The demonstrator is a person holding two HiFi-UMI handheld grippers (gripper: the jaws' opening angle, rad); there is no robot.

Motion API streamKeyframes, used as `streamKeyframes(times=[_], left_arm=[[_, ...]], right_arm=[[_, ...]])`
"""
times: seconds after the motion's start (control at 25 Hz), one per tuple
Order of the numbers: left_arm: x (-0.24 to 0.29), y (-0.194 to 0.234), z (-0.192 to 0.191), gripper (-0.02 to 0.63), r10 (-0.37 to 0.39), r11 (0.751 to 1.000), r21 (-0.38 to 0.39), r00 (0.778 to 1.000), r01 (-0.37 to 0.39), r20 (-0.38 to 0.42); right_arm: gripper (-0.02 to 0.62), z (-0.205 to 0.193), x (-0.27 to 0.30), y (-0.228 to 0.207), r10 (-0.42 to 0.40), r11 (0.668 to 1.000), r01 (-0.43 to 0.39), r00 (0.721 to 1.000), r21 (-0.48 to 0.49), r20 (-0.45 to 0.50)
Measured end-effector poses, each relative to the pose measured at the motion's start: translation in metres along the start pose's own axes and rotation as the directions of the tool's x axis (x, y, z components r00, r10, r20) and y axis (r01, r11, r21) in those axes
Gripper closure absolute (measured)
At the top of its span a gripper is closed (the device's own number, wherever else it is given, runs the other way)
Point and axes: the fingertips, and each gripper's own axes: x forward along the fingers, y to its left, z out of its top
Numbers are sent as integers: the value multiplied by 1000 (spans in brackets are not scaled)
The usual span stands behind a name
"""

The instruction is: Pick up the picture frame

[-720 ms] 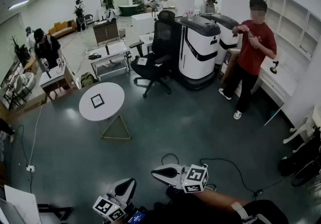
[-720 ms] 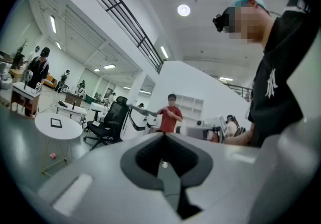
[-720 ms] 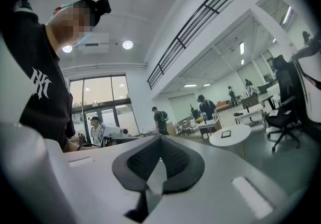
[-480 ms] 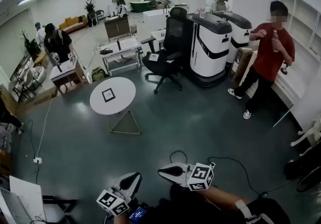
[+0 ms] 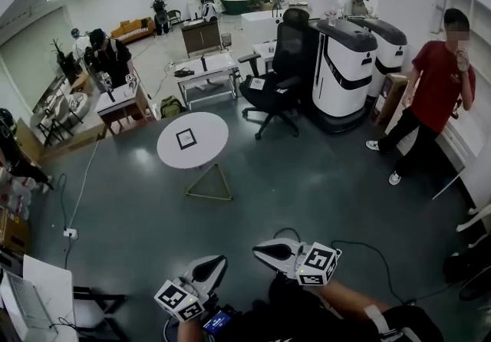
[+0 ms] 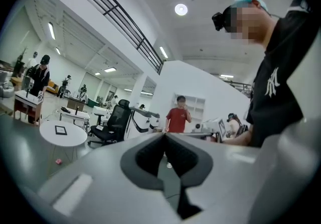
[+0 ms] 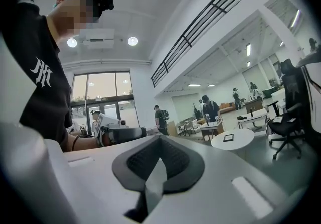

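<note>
Round white table [image 5: 209, 147]: picture frame [image 5: 186, 139] flat on top | left claw [image 5: 221, 260] closed, empty | right claw [image 5: 258, 249] closed, empty

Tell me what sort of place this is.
Probably an open-plan lab or workshop hall, perhaps for robotics. Large white machines stand by a black office chair. Work desks stand about, with people at some of them. A round white table holds a picture frame.

The picture frame [image 5: 186, 139] lies on the round table [image 5: 170, 159], at eleven o'clock from the right gripper [image 5: 257, 248]. From the table, the office chair [image 5: 278, 80] stands behind at two o'clock. A standing person [image 5: 433, 95] is at three o'clock.
</note>
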Motion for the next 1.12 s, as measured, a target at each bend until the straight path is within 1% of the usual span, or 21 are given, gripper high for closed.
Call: streamKeyframes(times=[0.12,0.24,0.56,0.68,0.88,1.12], left_arm=[[-4,7,2,602,15,1000,-17,1000,-15,10],[-4,7,5,603,14,1000,-22,1000,-14,21],[-4,20,-5,603,3,999,-36,1000,-3,21],[0,24,-2,603,0,999,-32,1000,1,23],[17,33,-1,603,7,999,-40,1000,-7,12],[66,68,0,603,28,998,-56,1000,-29,-10]], right_arm=[[595,8,1,-5,-8,1000,8,1000,-17,4],[595,14,-2,-8,-23,999,23,1000,-27,8],[595,-1,-10,-21,-90,996,89,996,-19,-11],[597,1,-13,-28,-114,993,113,993,-20,-15],[597,5,-25,-56,-142,990,142,990,-10,-15],[595,8,-23,-118,-139,990,139,990,13,-20]])
